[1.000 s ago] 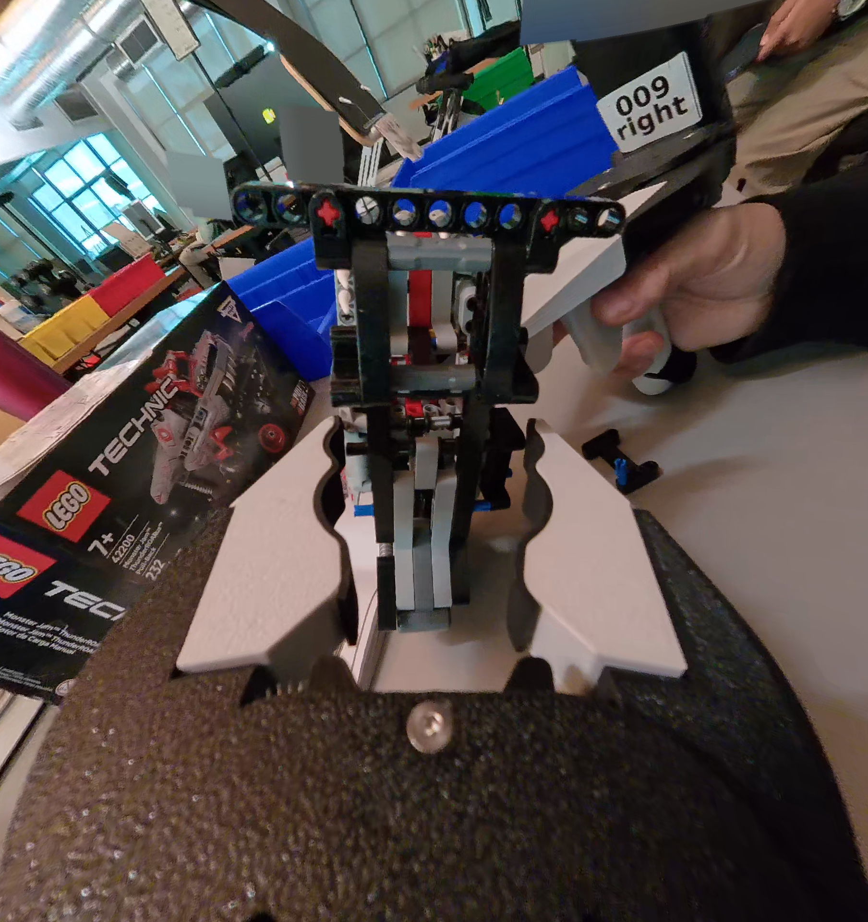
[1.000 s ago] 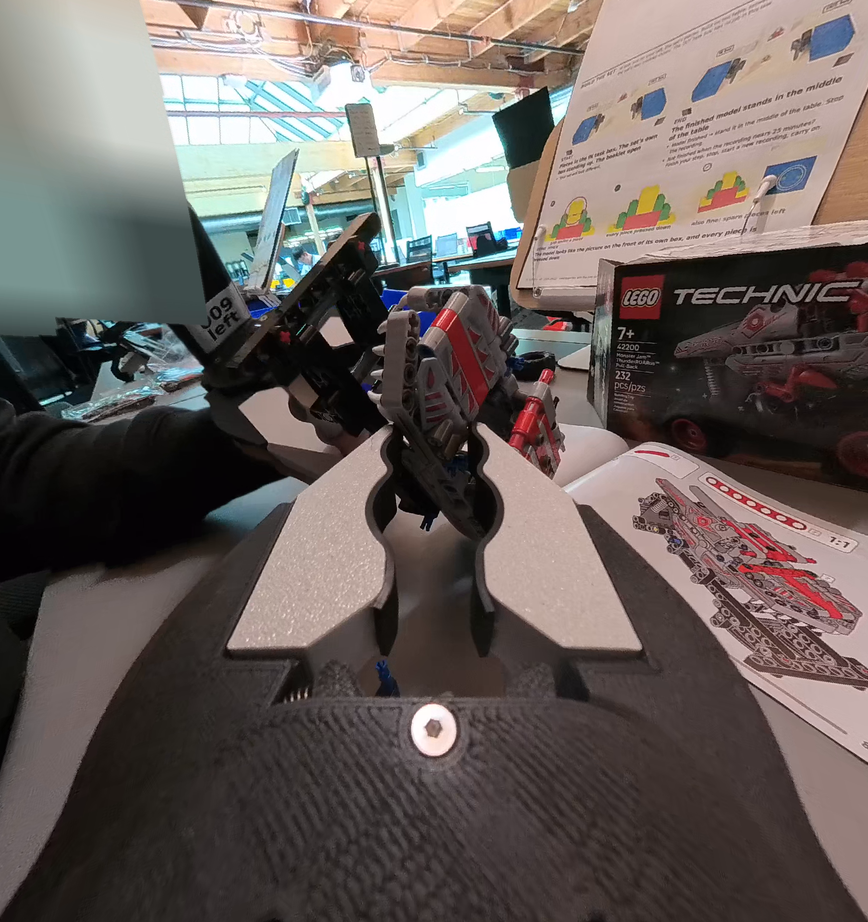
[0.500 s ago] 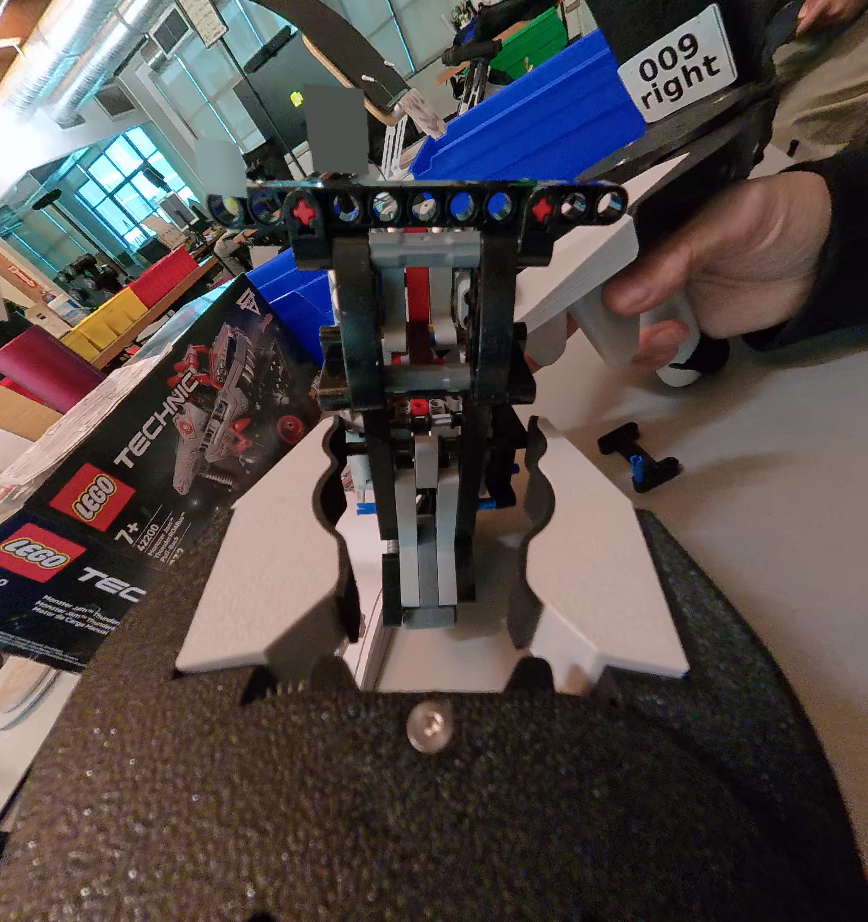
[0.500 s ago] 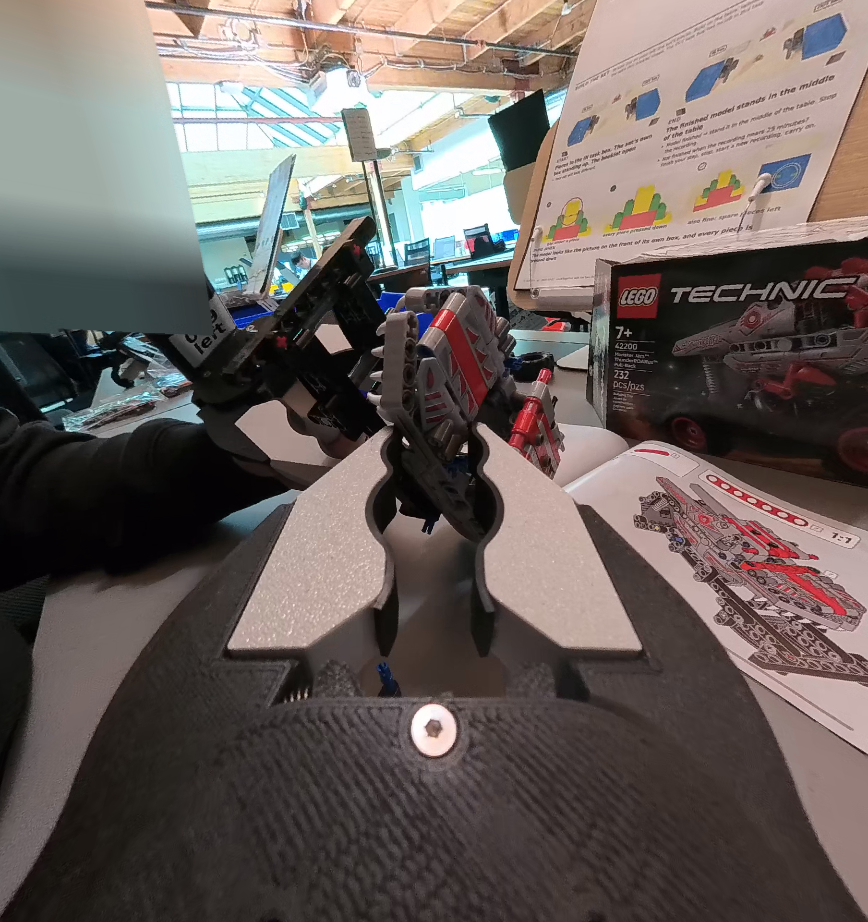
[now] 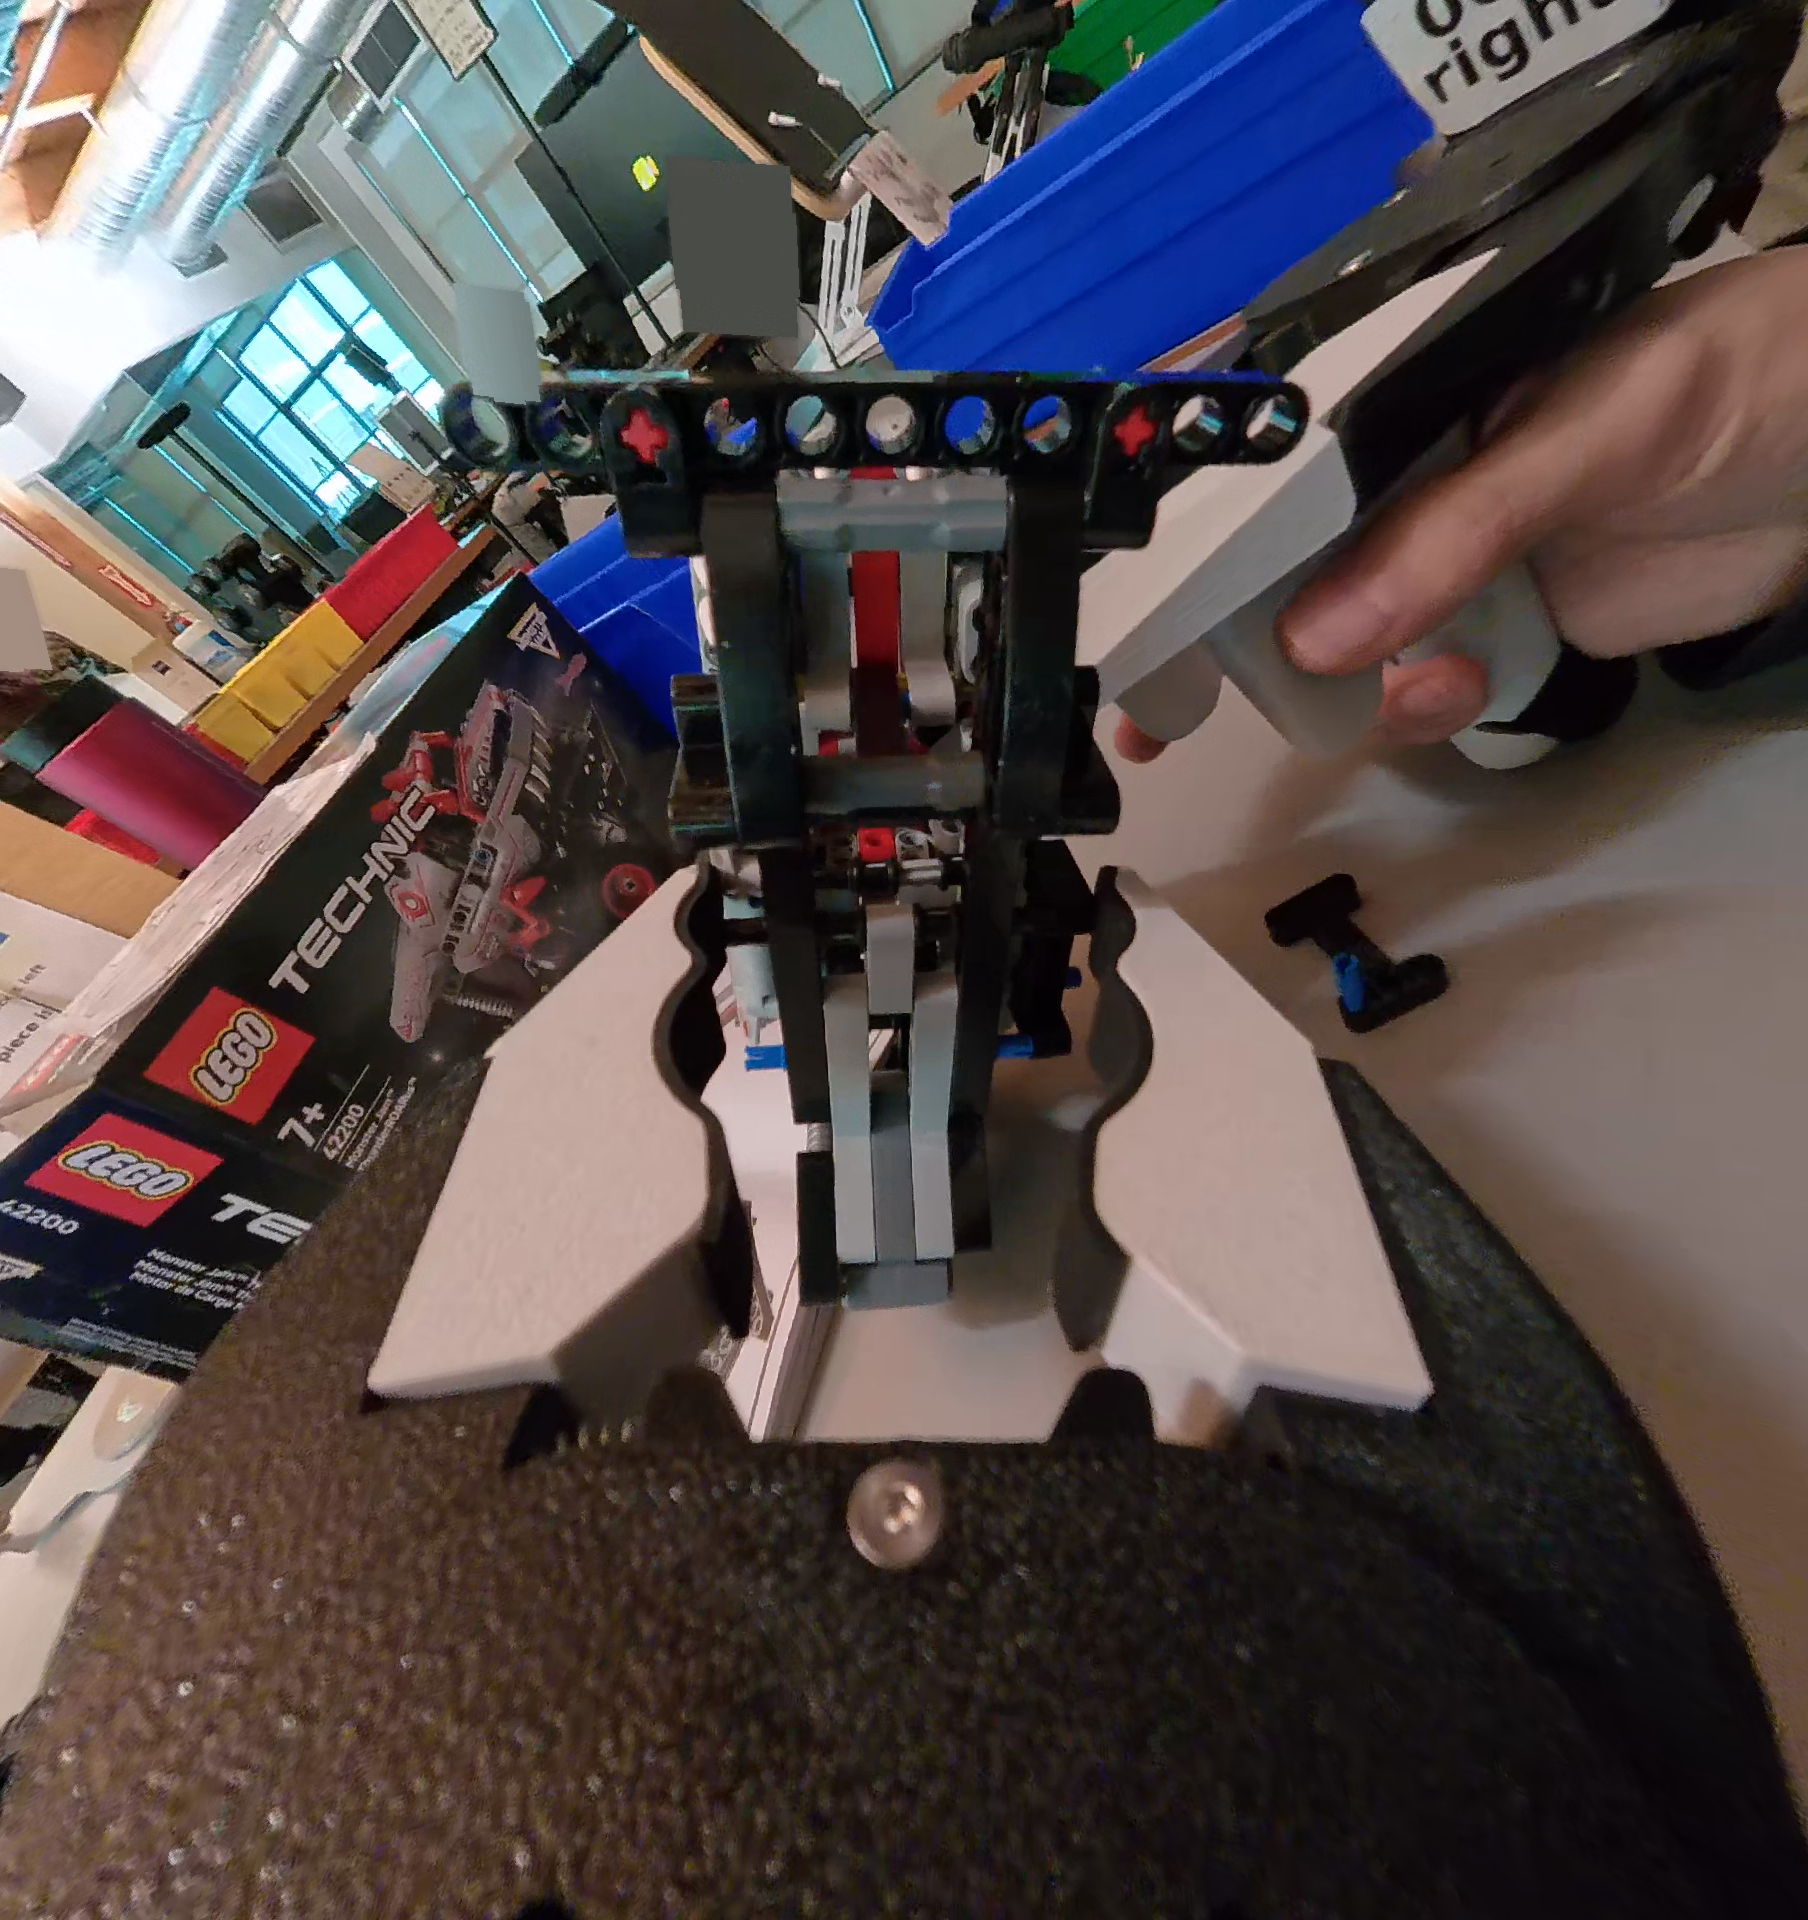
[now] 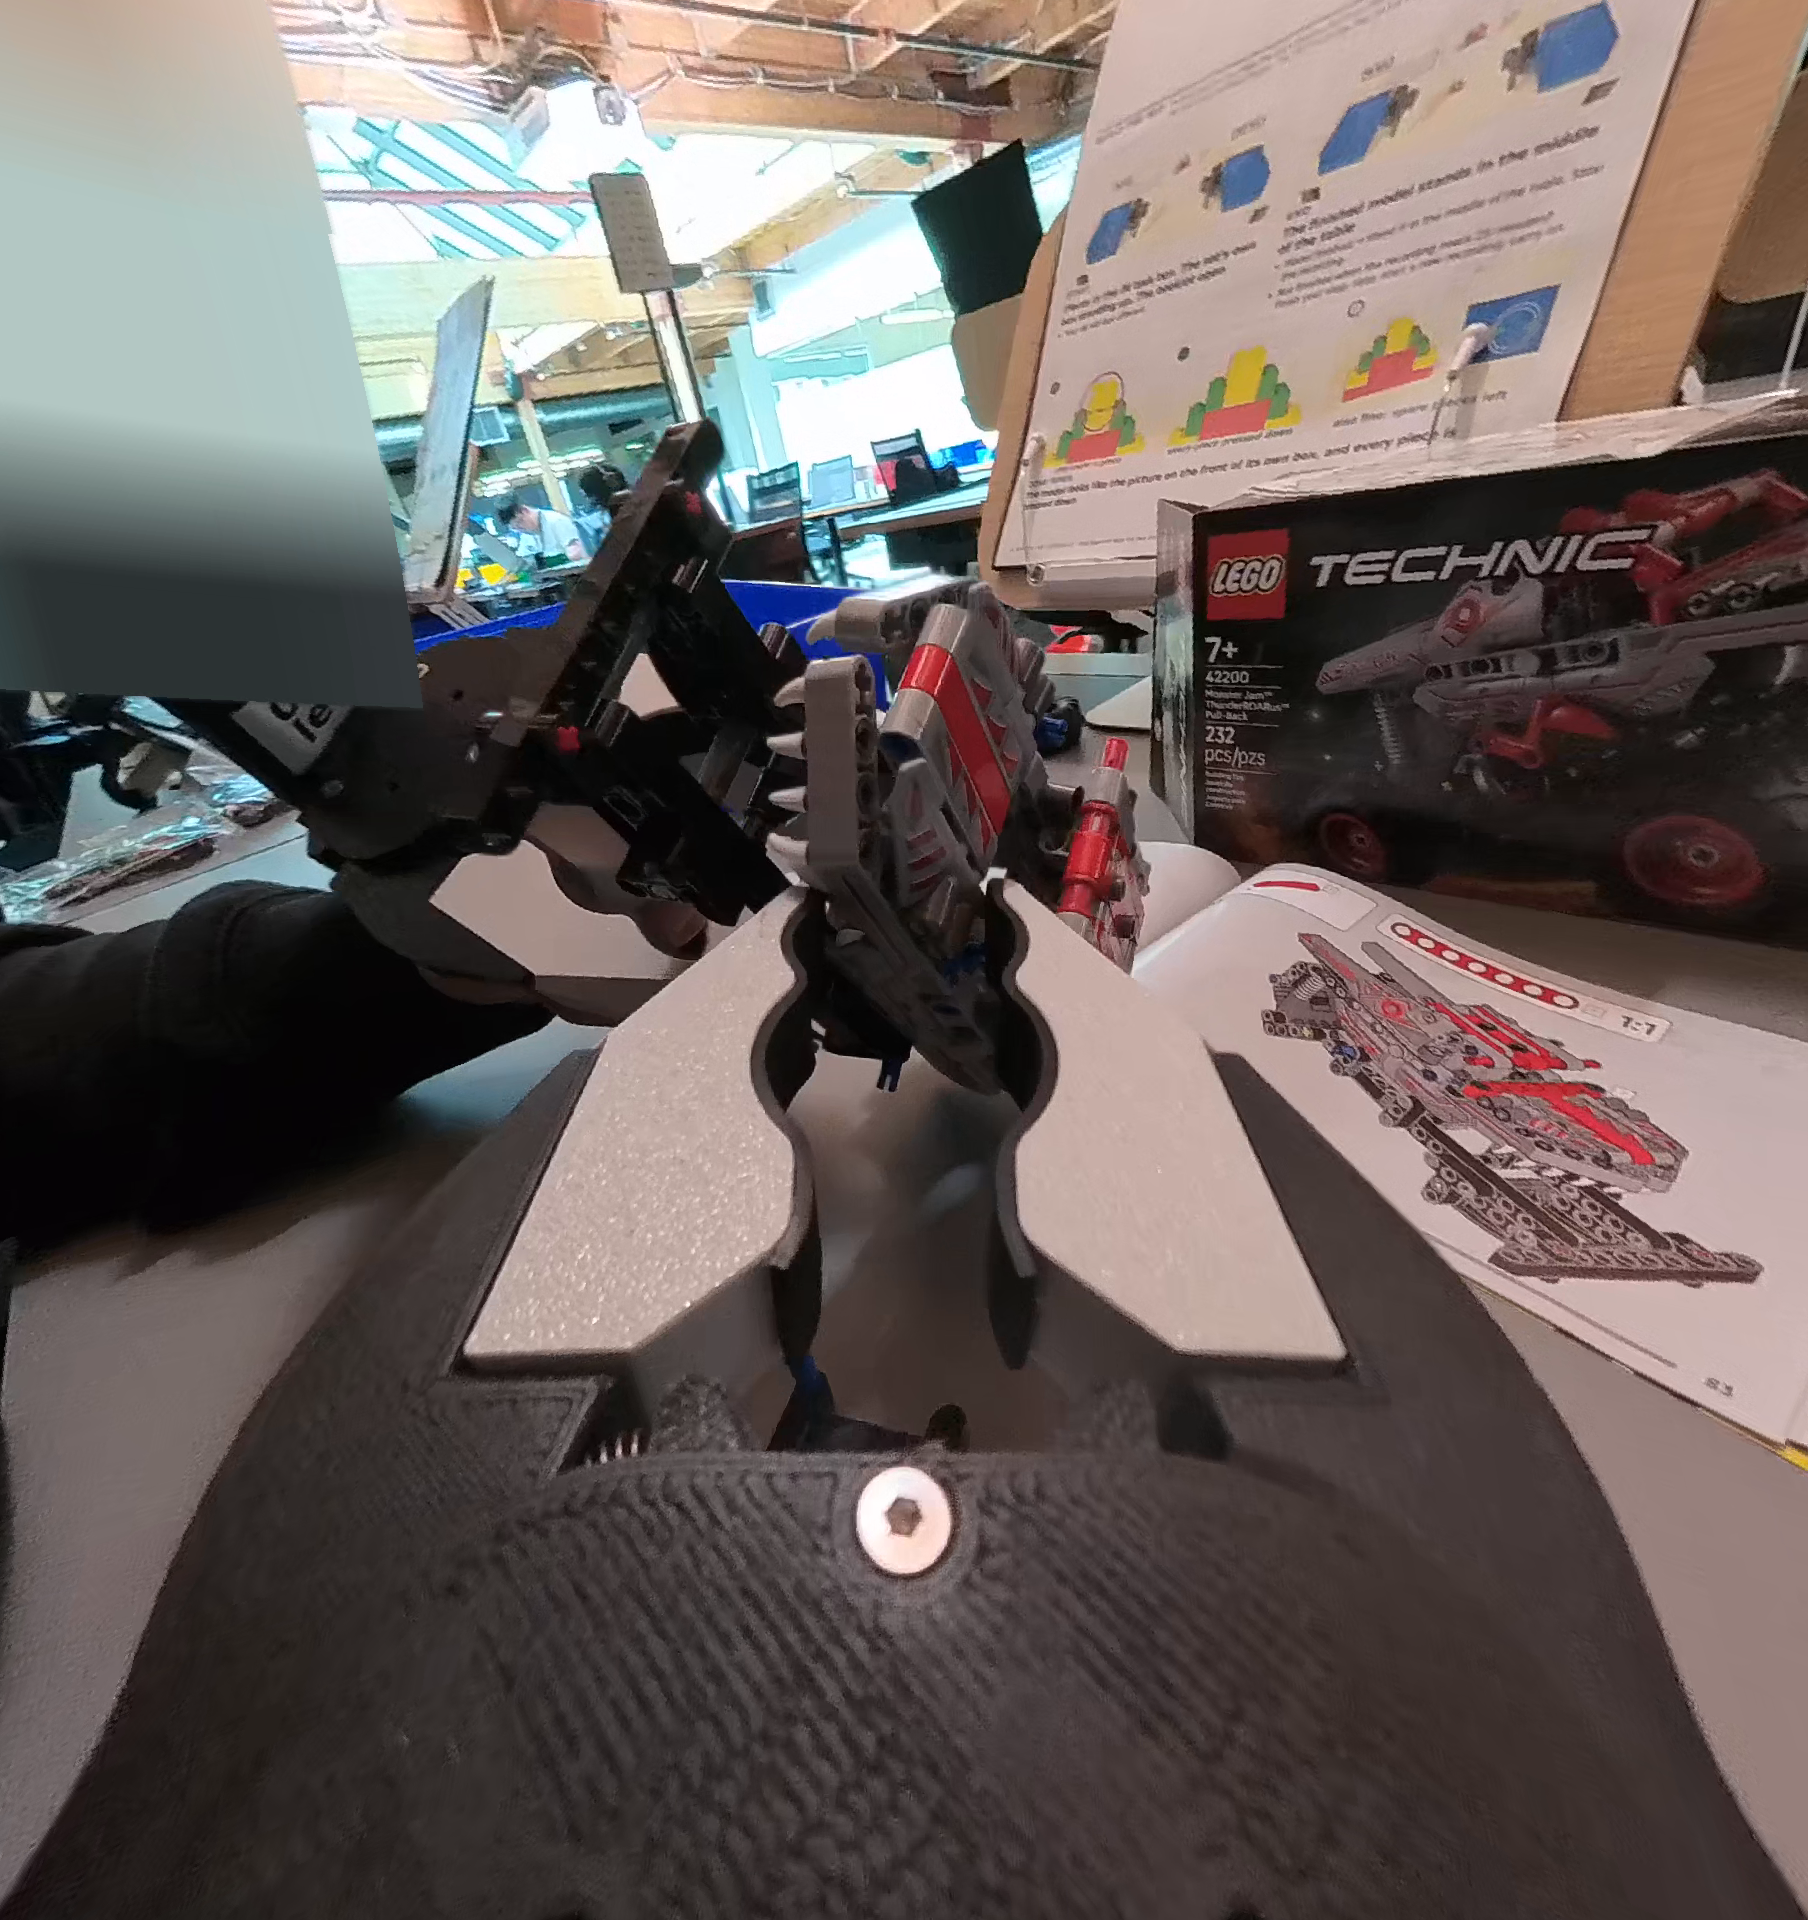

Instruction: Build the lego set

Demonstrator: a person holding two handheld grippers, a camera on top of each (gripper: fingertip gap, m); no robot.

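My left gripper [image 5: 905,904] is shut on the black and grey lego chassis [image 5: 884,1143] and holds it upright above the table, with a black holed beam [image 5: 879,431] across its top. My right gripper [image 6: 900,914] is shut on the grey and red body section [image 6: 941,769], which touches the chassis [image 6: 651,665]. I cannot tell whether the two are joined. The right gripper's black housing [image 5: 1502,208] and the hand [image 5: 1606,468] holding it show at the upper right of the left wrist view. The left gripper's housing [image 6: 380,790] shows at the left of the right wrist view.
A small black piece with a blue pin [image 5: 1357,966] lies on the grey table [image 5: 1606,1143]. The lego box [image 6: 1554,675] stands at the back right, and it also shows in the left wrist view [image 5: 360,935]. The open instruction booklet [image 6: 1482,1091] lies before it. Blue bins [image 5: 1139,197] stand behind. The grippers are tip to tip, or close to it.
Both grippers keep their grip. The left gripper has tilted, and the chassis now leans lower and flatter against the grey and red body in the right wrist view.
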